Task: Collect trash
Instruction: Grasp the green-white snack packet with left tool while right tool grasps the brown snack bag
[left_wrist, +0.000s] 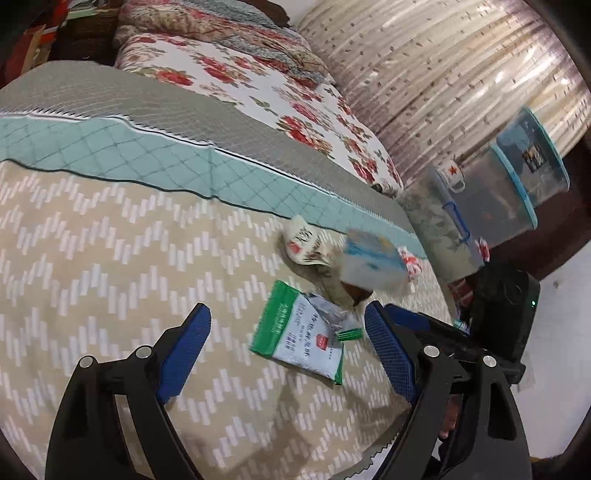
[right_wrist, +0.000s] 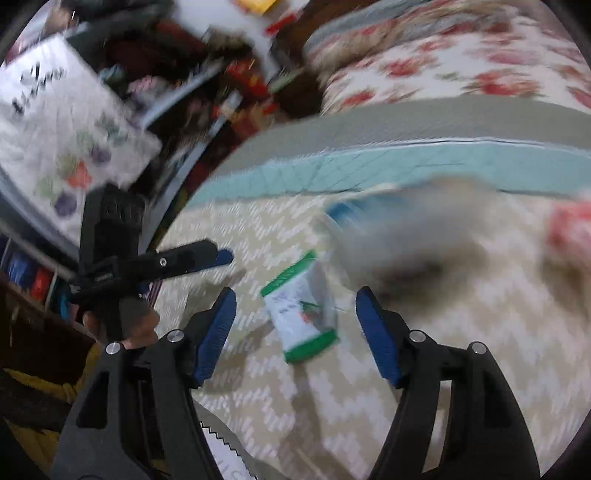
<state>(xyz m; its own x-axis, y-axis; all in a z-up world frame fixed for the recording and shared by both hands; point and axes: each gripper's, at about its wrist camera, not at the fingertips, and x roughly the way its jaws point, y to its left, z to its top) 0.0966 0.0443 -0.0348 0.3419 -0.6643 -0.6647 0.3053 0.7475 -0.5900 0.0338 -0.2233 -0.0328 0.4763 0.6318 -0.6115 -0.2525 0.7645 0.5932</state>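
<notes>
Bed (left_wrist: 110, 240) with beige zigzag cover, floral quilt (left_wrist: 266, 85) behind, pale patterned curtain (left_wrist: 443, 74), cluttered shelves (right_wrist: 207, 85)

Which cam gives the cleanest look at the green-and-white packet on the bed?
Left wrist: the green-and-white packet is sharp there, its torn top and printing visible, lying flat on the bedspread. Right wrist shows the same packet, but smeared by motion blur.

Left gripper (left_wrist: 288, 332) jaws wide, empty; right gripper (right_wrist: 295, 317) jaws apart, empty, angled down.
</notes>
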